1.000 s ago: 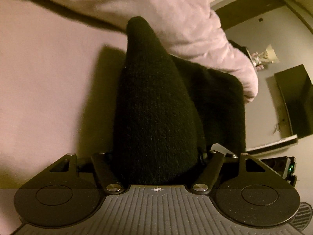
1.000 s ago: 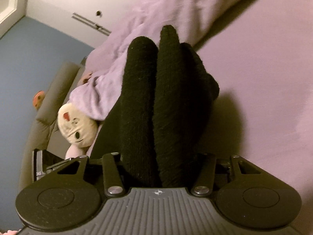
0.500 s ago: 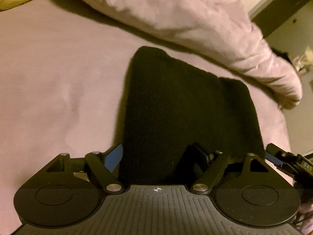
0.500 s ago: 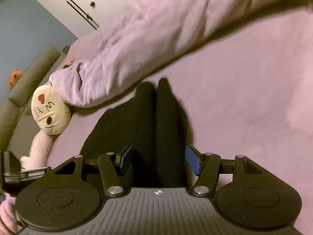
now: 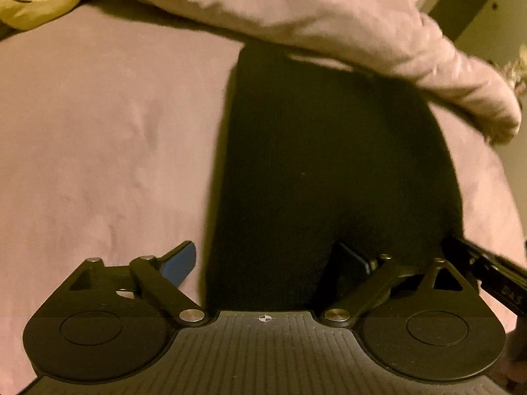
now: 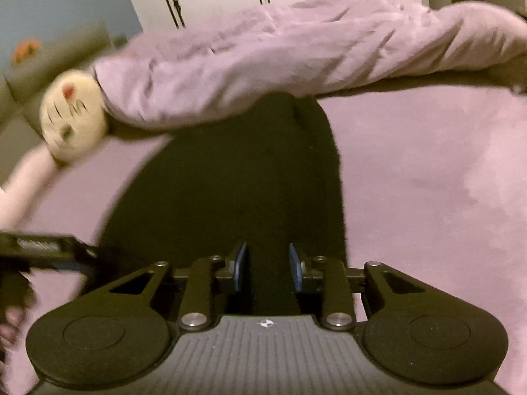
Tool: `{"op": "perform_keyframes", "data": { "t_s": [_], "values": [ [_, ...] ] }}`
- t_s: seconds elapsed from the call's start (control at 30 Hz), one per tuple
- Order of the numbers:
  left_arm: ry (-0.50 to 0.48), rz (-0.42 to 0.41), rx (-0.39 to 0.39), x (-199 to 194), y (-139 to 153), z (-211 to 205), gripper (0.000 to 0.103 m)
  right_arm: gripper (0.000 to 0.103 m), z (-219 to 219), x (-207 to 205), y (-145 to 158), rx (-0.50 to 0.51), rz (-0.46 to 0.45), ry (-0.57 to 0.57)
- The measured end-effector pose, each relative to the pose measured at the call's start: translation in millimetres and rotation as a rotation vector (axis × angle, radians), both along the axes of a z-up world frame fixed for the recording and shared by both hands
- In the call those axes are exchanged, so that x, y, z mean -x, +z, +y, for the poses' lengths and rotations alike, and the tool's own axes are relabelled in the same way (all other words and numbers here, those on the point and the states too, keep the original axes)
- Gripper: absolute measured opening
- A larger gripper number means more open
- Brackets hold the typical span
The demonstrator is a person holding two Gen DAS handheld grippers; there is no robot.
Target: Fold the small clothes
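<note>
Left wrist view: black knit garment [image 5: 329,171] now lies flat on the pink bedsheet [image 5: 98,131], where a second ago you held it bunched and lifted. Your left gripper [image 5: 266,260] stands spread wide, near hem between its pads, nothing clamped. Crumpled duvet [image 5: 296,10] overlaps the far end.

Right wrist view: same garment [image 6: 230,181] spread ahead. Your right gripper [image 6: 267,266] has narrowed since half a second ago, pads pinching the near edge. Plush toy [image 6: 72,118] left of it.

Judgement: laydown complete; a fresh fold appears to be starting.
</note>
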State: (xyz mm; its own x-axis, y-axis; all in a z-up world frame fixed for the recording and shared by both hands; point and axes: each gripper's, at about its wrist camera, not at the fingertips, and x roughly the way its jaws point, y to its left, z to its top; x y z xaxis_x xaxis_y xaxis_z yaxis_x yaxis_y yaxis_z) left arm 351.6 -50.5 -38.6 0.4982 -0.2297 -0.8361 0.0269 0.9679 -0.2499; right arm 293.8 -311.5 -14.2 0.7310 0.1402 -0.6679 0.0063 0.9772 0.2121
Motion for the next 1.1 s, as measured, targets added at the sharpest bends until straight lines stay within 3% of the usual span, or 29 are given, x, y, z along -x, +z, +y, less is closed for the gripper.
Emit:
{"op": "perform_keyframes", "data": {
  "t_s": [0.17, 0.37, 0.77, 1.1],
  "values": [
    [-0.049, 0.03, -0.073, 2.3, -16.8, -11.2, 0.099, 0.028, 5.7, 1.1, -15.7, 0.118, -0.015, 0.003],
    [-0.018, 0.037, -0.076, -0.4, -21.8, -11.9, 0.103, 0.036, 1.5, -1.1, -27.6, 0.083, -0.028, -0.043],
    [-0.023, 0.077, -0.085, 3.0, -6.9, -7.4, 0.103, 0.042, 4.2, 28.0, -4.0, 0.063, -0.049, -0.09],
    [-0.023, 0.04, -0.108, 6.1, 7.6, -9.8, 0.102, 0.045, 12.6, 11.7, 0.1, 0.138, -0.073, -0.111]
  ]
}}
